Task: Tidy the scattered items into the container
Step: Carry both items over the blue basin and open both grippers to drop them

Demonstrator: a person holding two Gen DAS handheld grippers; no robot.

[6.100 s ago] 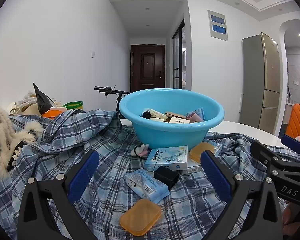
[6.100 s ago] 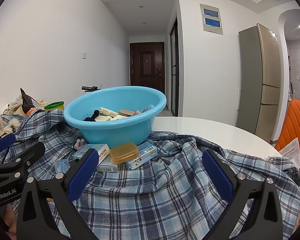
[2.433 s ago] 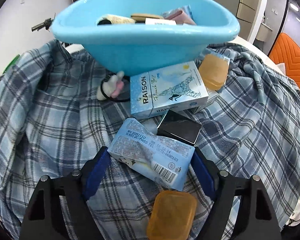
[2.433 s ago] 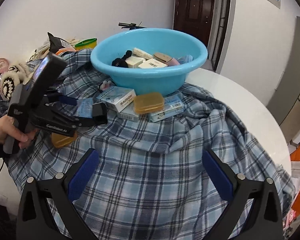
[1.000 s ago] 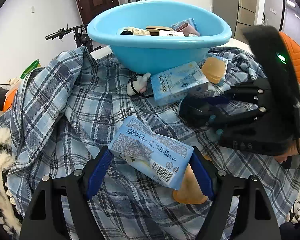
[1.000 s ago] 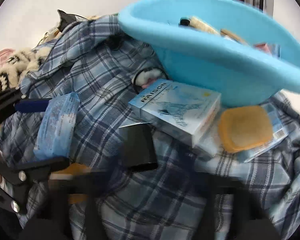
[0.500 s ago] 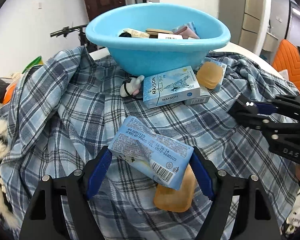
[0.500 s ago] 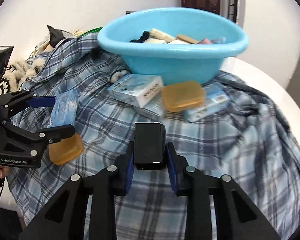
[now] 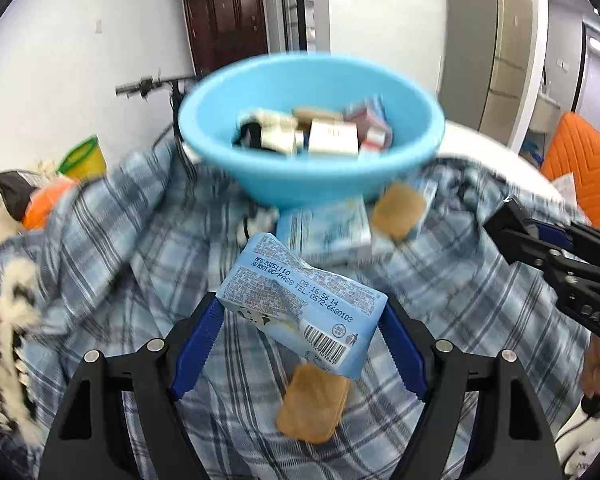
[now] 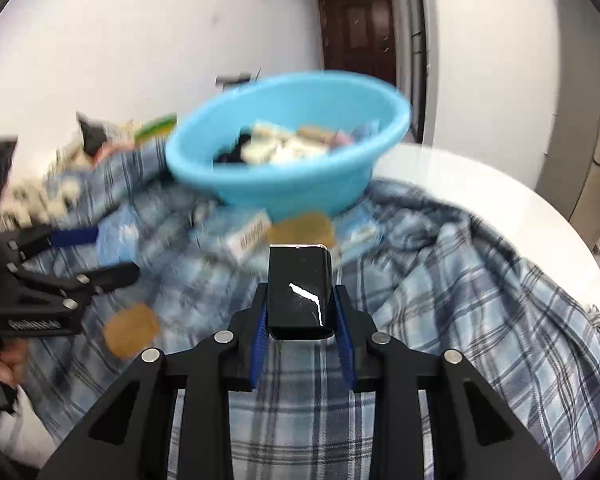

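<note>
My left gripper (image 9: 300, 320) is shut on a light blue tissue packet (image 9: 300, 300) and holds it above the plaid cloth, in front of the blue basin (image 9: 312, 152). My right gripper (image 10: 300, 312) is shut on a small black box (image 10: 299, 292), also short of the basin (image 10: 288, 152). The basin holds several small boxes and packets. An orange soap case (image 9: 314, 402) lies on the cloth below the packet. A blue carton (image 9: 328, 232) and a second orange case (image 9: 398, 210) lie at the basin's foot. The left gripper (image 10: 72, 256) shows in the right wrist view.
A blue plaid cloth (image 9: 452, 300) covers a round white table (image 10: 480, 200). A small white and pink toy (image 9: 256, 222) lies by the basin. A fuzzy black-and-white item (image 9: 4, 336) and clutter sit at the left. An orange chair (image 9: 580, 160) stands at the right.
Both grippers have lifted and tilted up toward the basin with their items. The view is blurred from motion. The basin interior now shows more.
</note>
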